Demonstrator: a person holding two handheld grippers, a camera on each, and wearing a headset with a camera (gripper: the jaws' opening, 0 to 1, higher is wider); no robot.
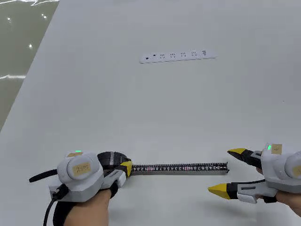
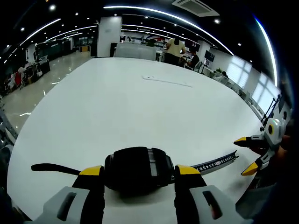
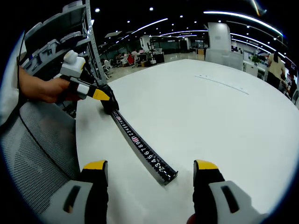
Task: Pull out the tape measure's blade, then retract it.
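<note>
**Desk:** Where is the tape measure [image 1: 113, 159]?

**Photographer:** On the white table [image 1: 141, 108], its black case pinched between the yellow-tipped jaws of the left gripper [image 2: 140, 170].

**Desk:** And the blade?

**Photographer:** The blade [image 1: 178, 168] lies flat, drawn out of the case. At its far end from the case hangs the right gripper [image 1: 228, 170], jaws spread, not touching it. A power strip [image 1: 178, 55] lies well beyond the case.

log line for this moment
left gripper shut on tape measure | right gripper open, blade end between its jaws | blade extended on table
</note>
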